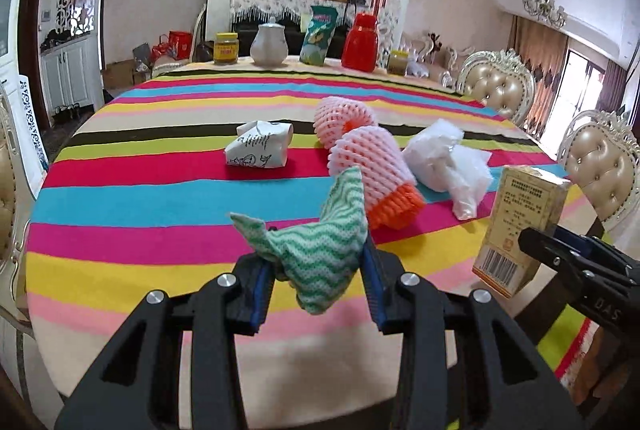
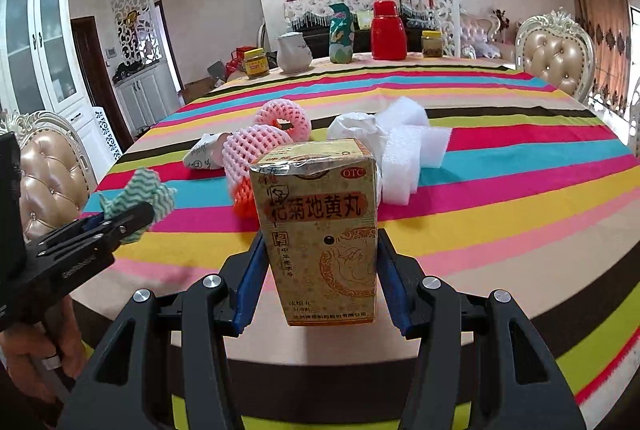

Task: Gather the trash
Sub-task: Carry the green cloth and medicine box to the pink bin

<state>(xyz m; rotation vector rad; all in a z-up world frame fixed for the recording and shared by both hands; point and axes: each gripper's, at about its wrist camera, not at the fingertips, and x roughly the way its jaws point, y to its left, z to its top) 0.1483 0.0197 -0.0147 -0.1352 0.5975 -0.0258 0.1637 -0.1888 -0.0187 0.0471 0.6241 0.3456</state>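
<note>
Left gripper (image 1: 320,266): clamped on a crumpled green-and-white wavy cloth (image 1: 320,250), held clear above the striped tablecloth (image 1: 160,198).
Crumpled printed paper (image 1: 260,146): lies on the red stripe, left of the foam nets.
Pink foam fruit nets (image 1: 368,158): two, touching, mid-table; the nearer one has an orange end.
White plastic wrapping (image 1: 448,158): just right of the nets.
Right gripper (image 2: 320,270): pads pressed on both sides of an upright yellow medicine box (image 2: 320,230), lifted off the table.
</note>
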